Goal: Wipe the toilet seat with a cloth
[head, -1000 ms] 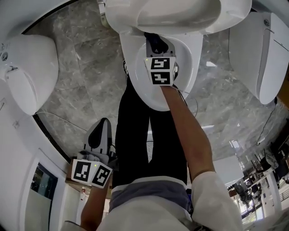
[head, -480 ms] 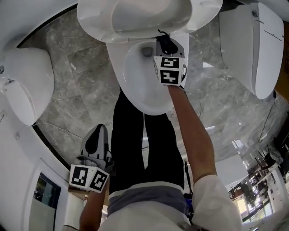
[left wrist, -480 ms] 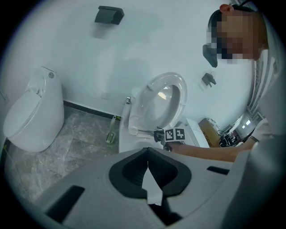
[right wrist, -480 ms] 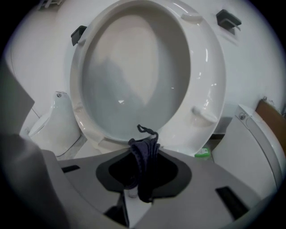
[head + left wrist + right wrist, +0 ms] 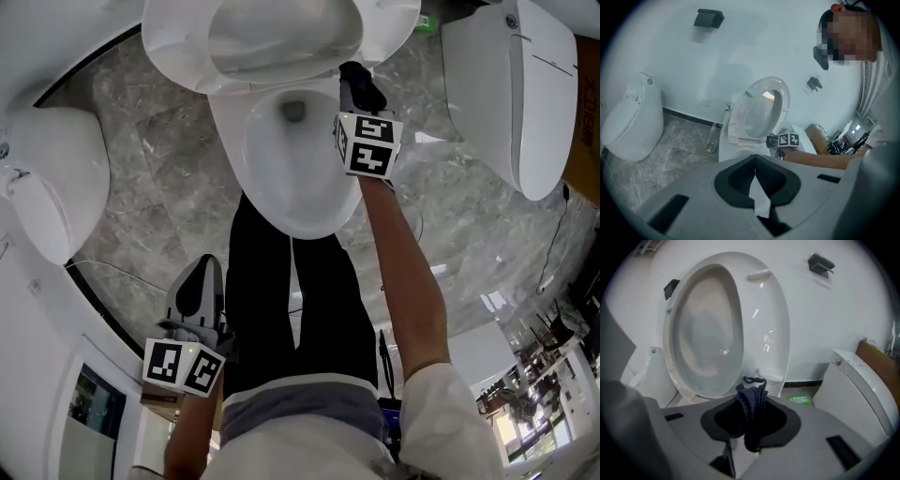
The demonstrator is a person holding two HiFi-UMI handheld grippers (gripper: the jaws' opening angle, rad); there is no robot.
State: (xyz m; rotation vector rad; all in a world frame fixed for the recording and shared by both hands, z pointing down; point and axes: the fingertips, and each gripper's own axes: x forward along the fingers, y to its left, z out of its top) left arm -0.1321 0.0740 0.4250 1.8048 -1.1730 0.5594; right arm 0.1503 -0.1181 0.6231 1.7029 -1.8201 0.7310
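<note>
The white toilet has its seat and lid [image 5: 281,37] raised over the open bowl [image 5: 272,187]. My right gripper [image 5: 361,89] is shut on a dark blue cloth [image 5: 366,92] at the bowl's right rim, close to the hinge. In the right gripper view the cloth [image 5: 751,413] hangs bunched from the shut jaws in front of the raised seat [image 5: 708,329]. My left gripper [image 5: 208,264] hangs low at the left beside the person's legs, away from the toilet. Its jaws [image 5: 755,176] are shut, with a thin white sliver showing between them.
A second white toilet [image 5: 47,178] stands at the left and a third [image 5: 506,94] at the right. The floor is grey marble [image 5: 178,159]. A green packet [image 5: 800,400] lies on the floor by the wall. The person's black trousers [image 5: 291,300] fill the space before the bowl.
My right gripper has carried the cloth from over the middle of the bowl to its right rim near the hinge. The left gripper has stayed low at the left.
</note>
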